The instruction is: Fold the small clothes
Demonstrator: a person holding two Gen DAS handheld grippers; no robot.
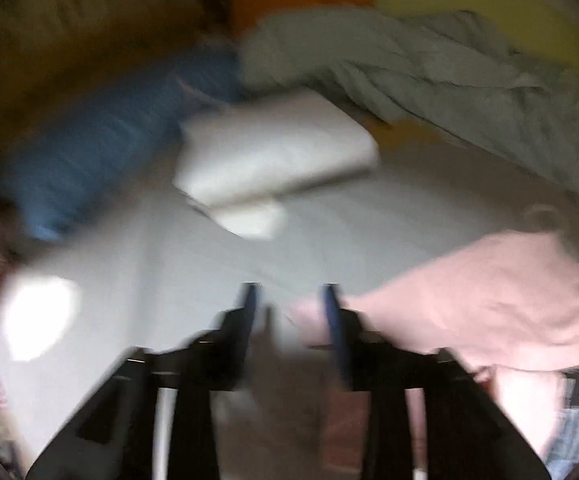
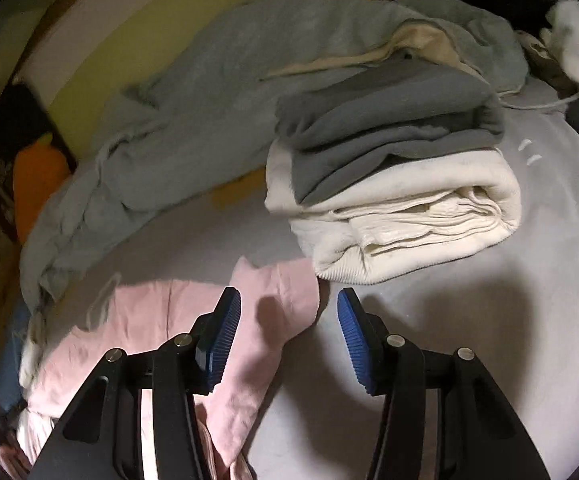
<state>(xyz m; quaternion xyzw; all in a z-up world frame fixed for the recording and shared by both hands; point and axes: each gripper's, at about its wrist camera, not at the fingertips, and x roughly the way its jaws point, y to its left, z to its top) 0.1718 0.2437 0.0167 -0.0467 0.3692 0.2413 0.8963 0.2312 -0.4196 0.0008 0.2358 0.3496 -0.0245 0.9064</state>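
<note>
Grey bed sheet (image 2: 469, 320) covers most of the surface & carries everything else; no box, basket or other container shows in either view, so clothes sit straight on the sheet. Biggest item is the grey-green blanket (image 2: 193, 128), rumpled along the far side against the yellow wall (image 2: 137, 28). Next, a stack on the right: folded cream sweater (image 2: 409, 220) at the bottom w/ folded grey garment (image 2: 385, 120) on top, touching. Pink garment (image 2: 161, 332), the task piece, lies spread & wrinkled on the sheet at near left in the right wrist view, its edge just beside the cream sweater. Left wrist view is motion-blurred: a folded white piece (image 1: 273, 156) on the sheet, a blue cloth (image 1: 101, 152) beside it. Right gripper (image 2: 289, 320) has jaws apart, nothing between the pads, left finger over the pink garment. Left gripper (image 1: 289, 304) also has jaws apart, nothing clamped, pink garment's edge just at its right finger.
</note>
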